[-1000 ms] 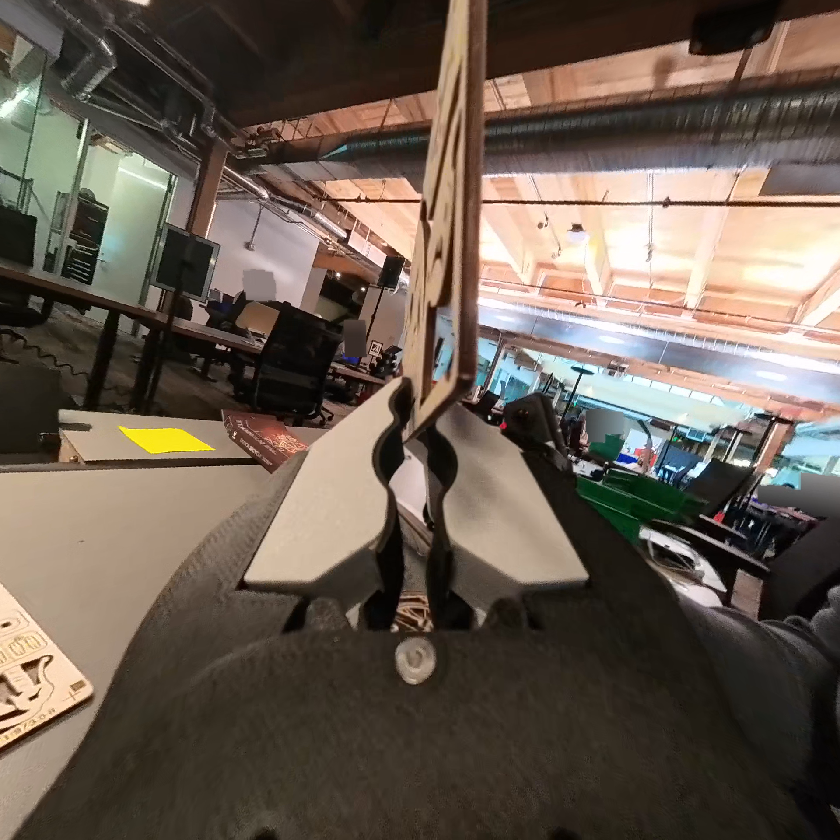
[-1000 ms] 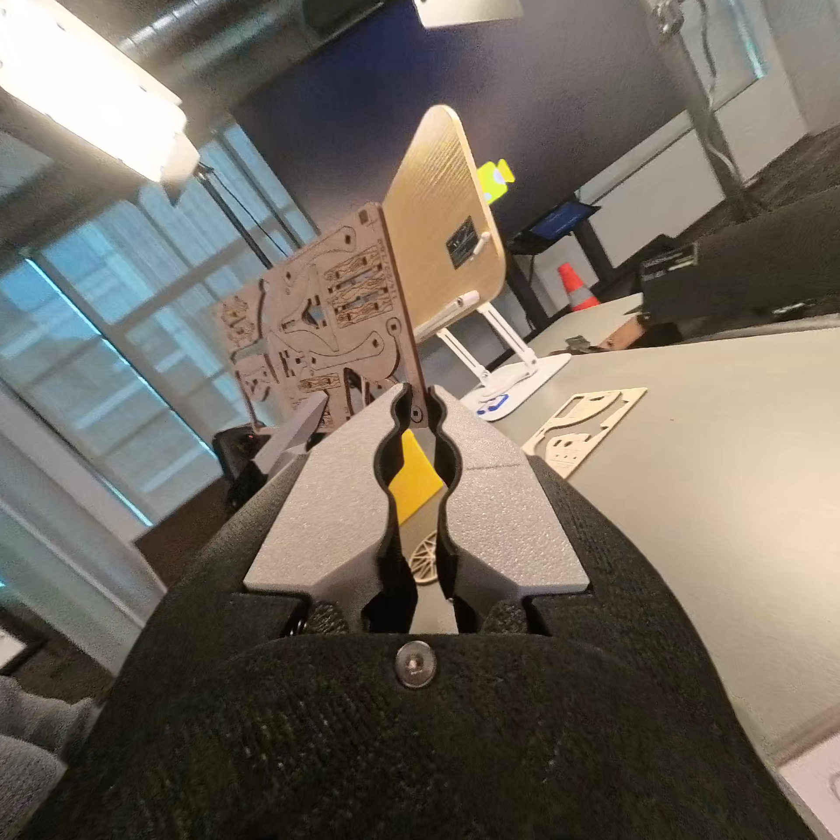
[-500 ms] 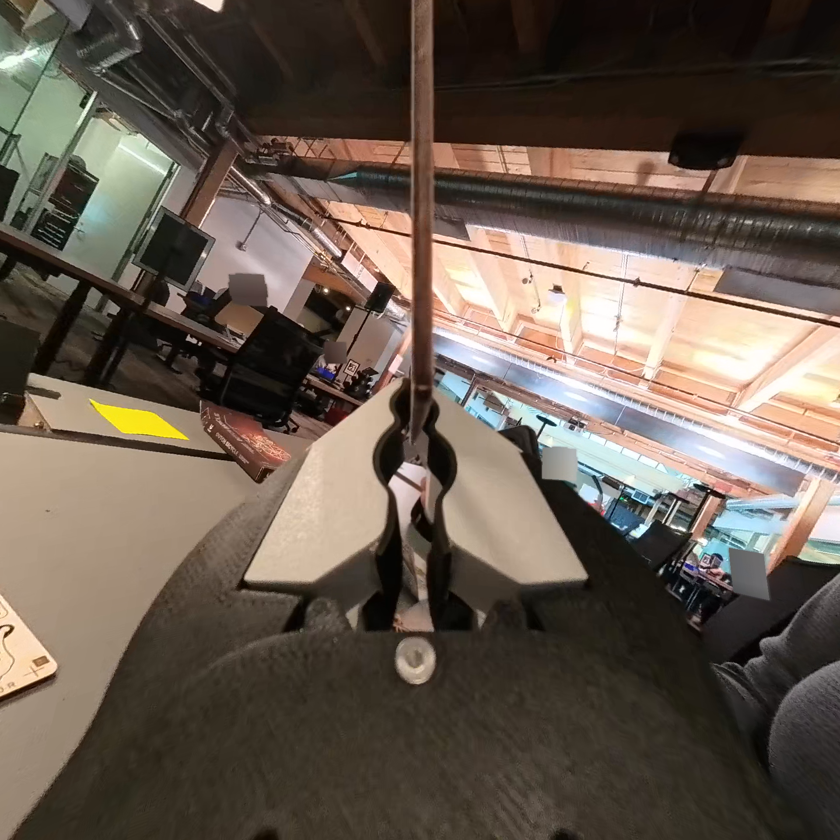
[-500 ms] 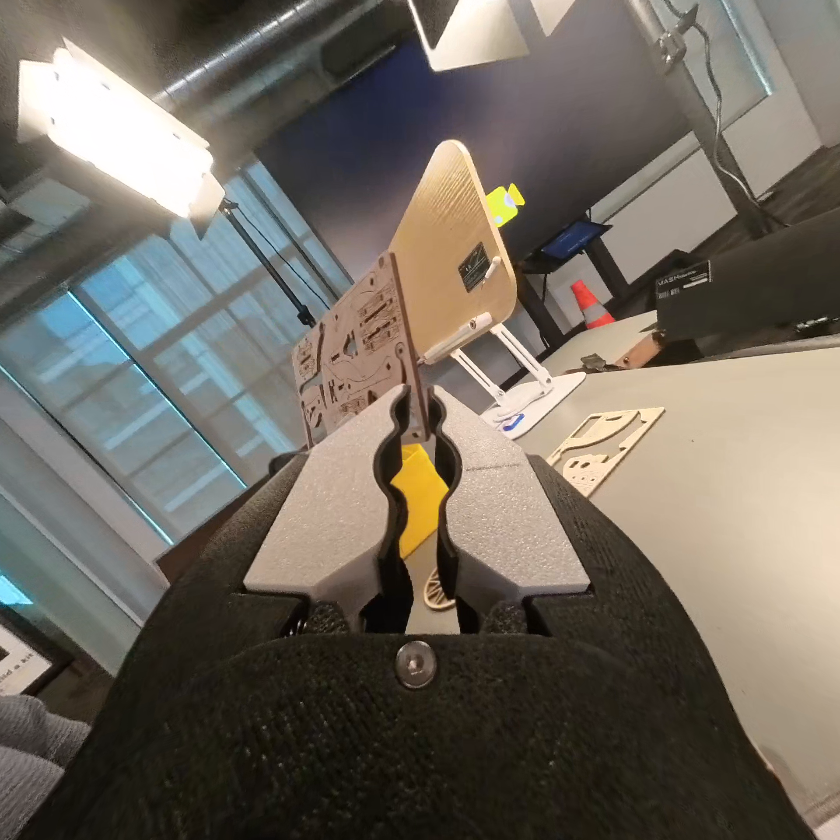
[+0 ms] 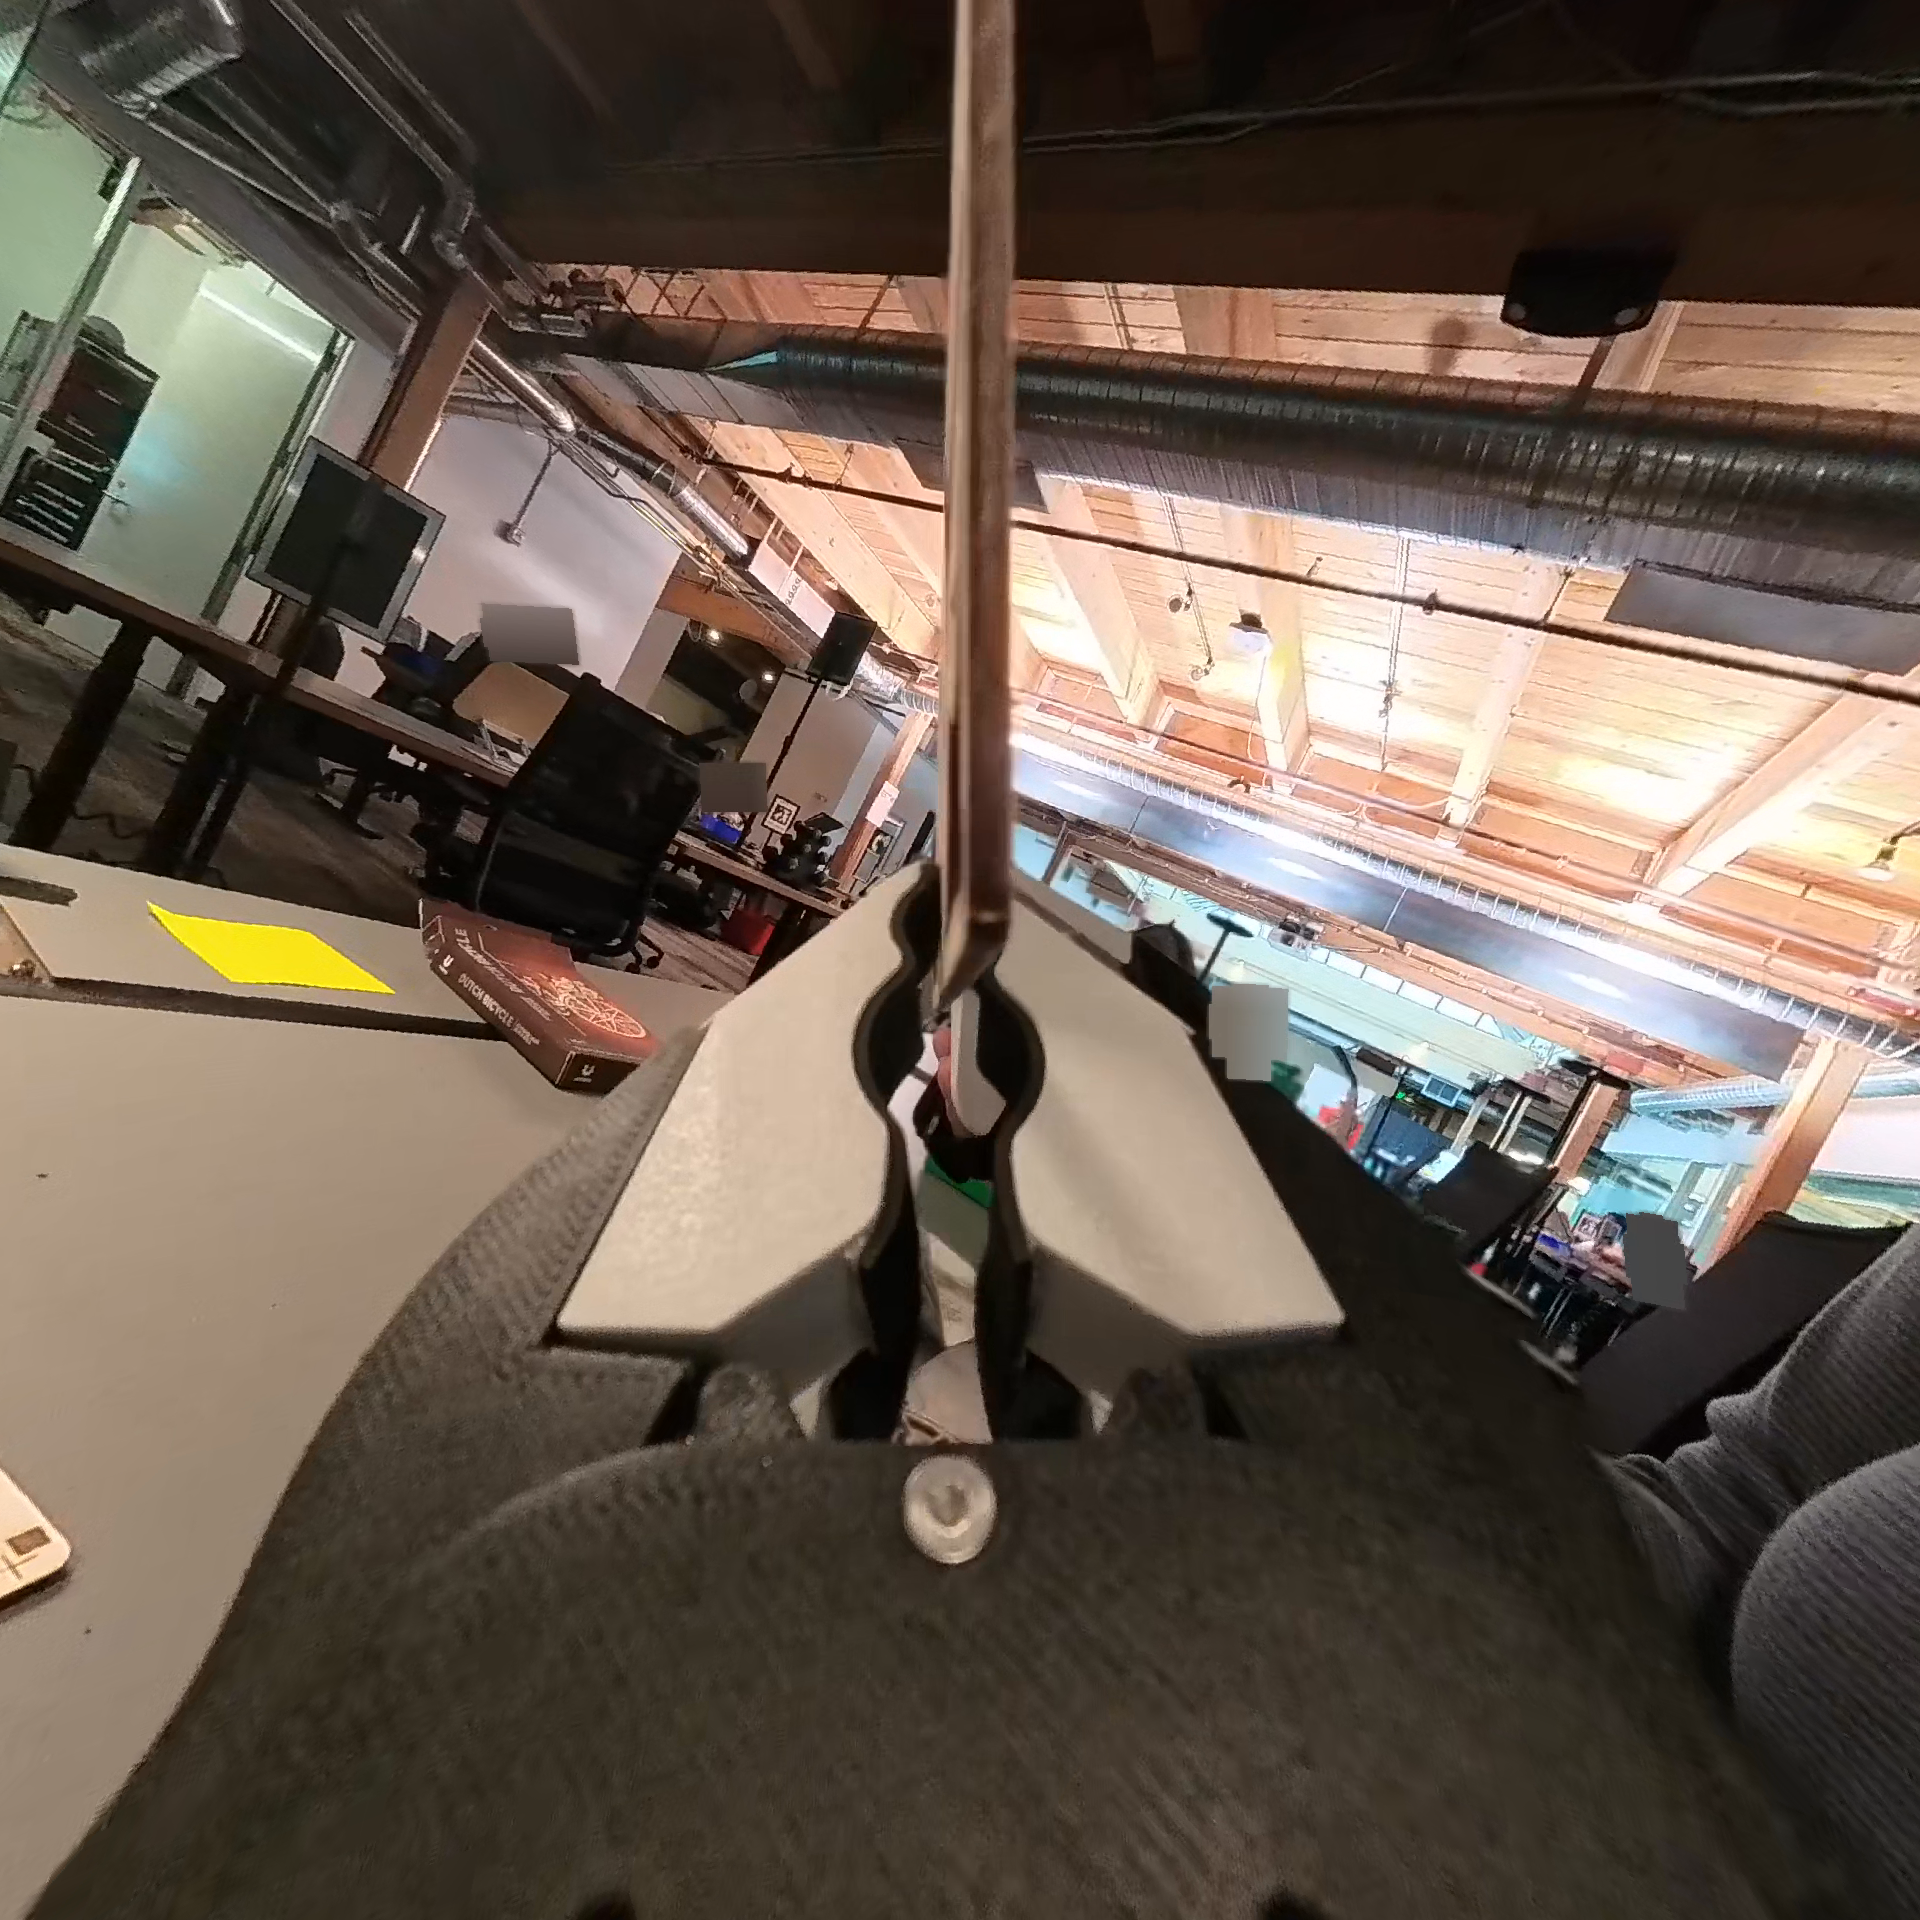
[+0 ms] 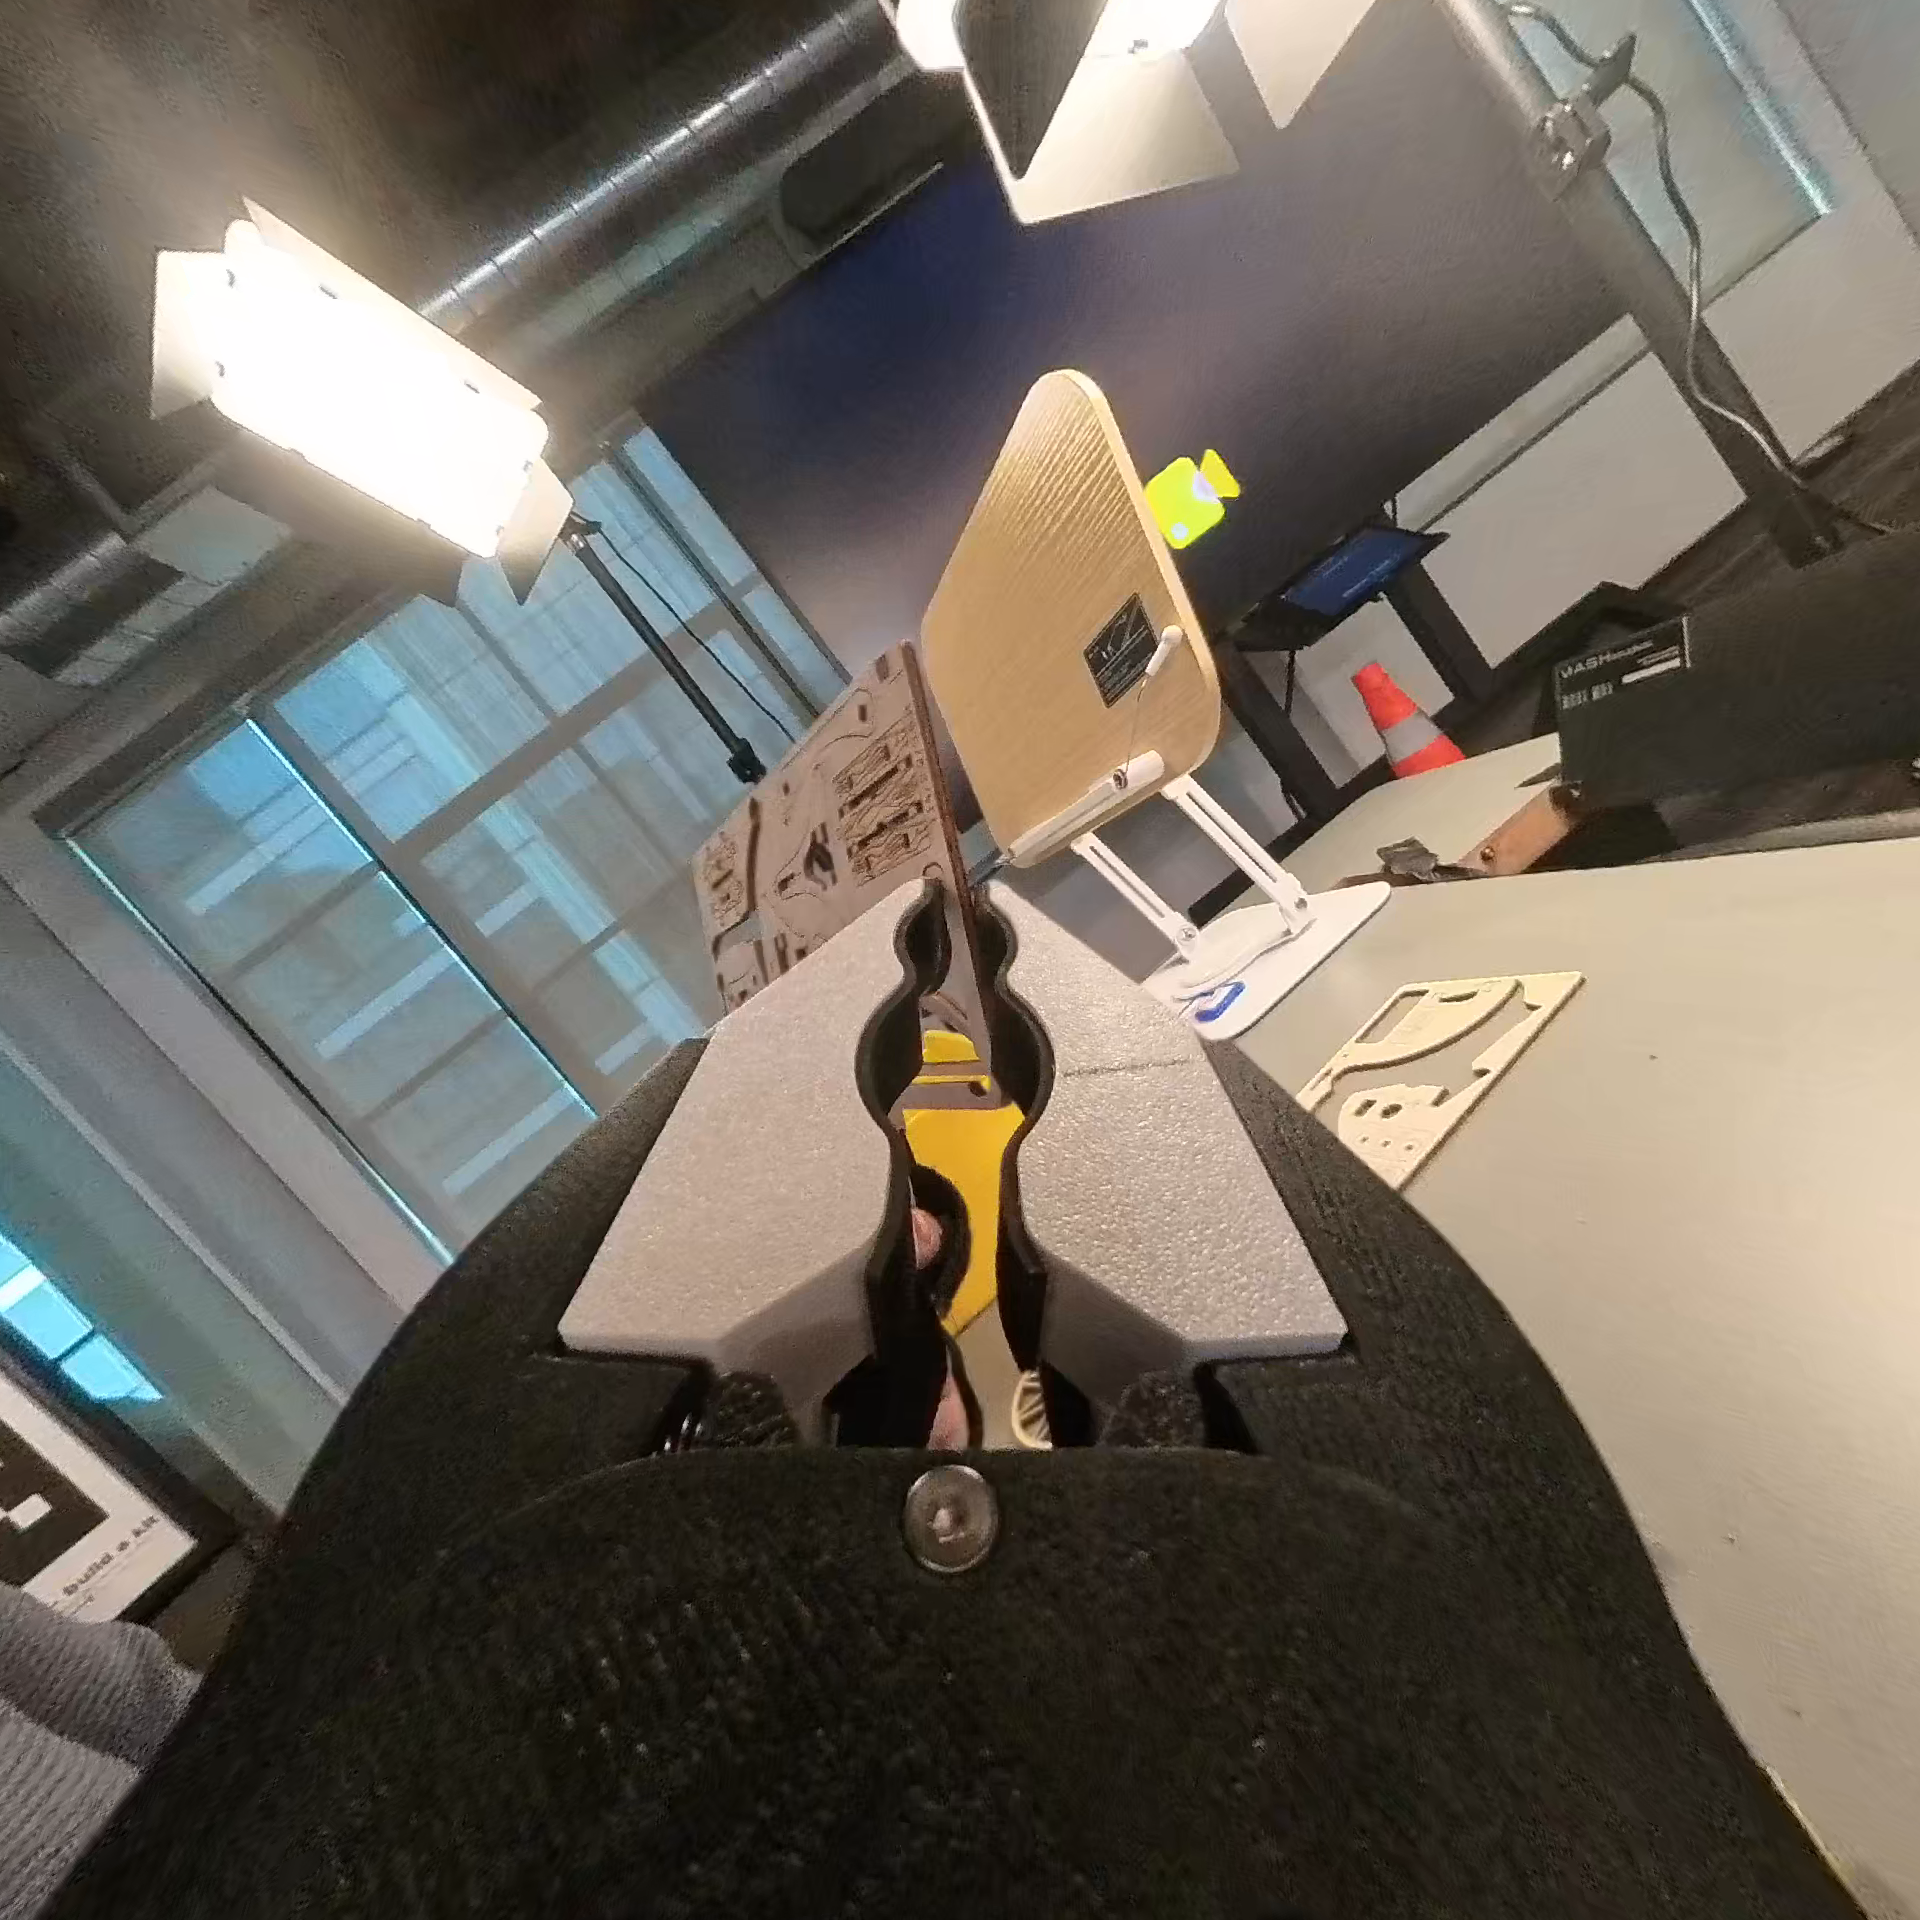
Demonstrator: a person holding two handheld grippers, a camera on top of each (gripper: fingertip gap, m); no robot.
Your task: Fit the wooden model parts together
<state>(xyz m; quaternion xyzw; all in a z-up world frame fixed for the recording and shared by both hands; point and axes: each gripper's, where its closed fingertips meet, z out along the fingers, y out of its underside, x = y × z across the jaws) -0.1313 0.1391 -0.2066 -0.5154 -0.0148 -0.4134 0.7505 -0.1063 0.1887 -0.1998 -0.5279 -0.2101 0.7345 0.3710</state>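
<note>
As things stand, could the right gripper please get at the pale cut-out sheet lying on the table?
Probably not yet: the right gripper is shut on the upright wooden parts sheet, which it would have to release first. The pale cut-out sheet itself lies uncovered on the table.

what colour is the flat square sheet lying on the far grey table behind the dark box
Bright yellow: the flat square sheet shows best in the left wrist view, behind the dark box.
</note>
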